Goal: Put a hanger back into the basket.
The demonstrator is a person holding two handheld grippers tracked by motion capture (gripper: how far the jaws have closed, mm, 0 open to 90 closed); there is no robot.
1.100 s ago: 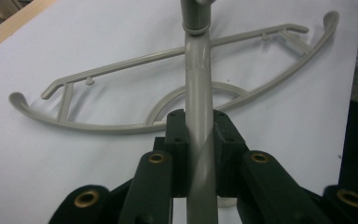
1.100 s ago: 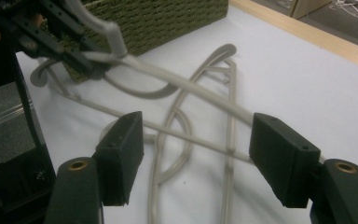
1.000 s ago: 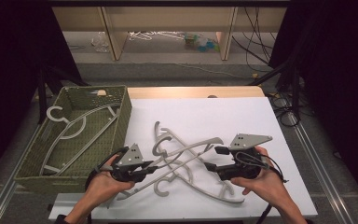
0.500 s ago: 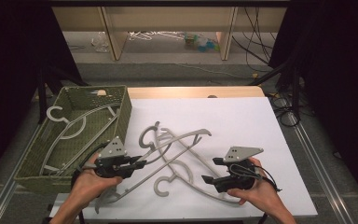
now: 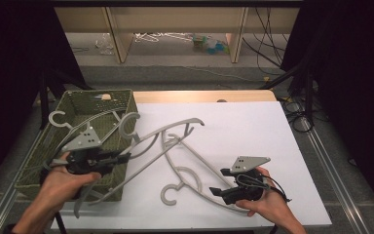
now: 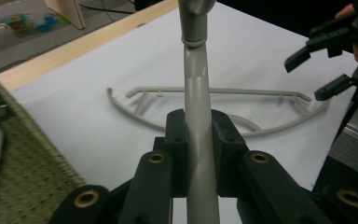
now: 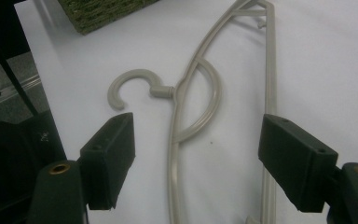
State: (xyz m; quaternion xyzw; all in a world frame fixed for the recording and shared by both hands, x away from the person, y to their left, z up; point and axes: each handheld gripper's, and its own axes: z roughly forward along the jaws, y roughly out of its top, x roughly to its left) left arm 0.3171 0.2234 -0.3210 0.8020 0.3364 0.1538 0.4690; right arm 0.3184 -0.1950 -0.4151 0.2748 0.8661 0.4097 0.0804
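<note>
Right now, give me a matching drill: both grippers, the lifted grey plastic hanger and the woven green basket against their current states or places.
1. left gripper
2. right gripper
3. lifted grey plastic hanger
4. woven green basket

a. at the table's left edge, hangers inside
b. open above a flat-lying hanger
c. shut on a hanger's stem
d. raised, hook over the basket

Pairs: 1-c, 2-b, 3-d, 4-a

A white paper sheet [image 5: 253, 126] lies under the right tongs [image 5: 219, 181]. Far beyond them stand pale wooden shelf legs [image 5: 118, 34] and small blue-green objects [image 5: 209, 44]. Black cables [image 5: 296, 113] lie on the floor, farther right.
</note>
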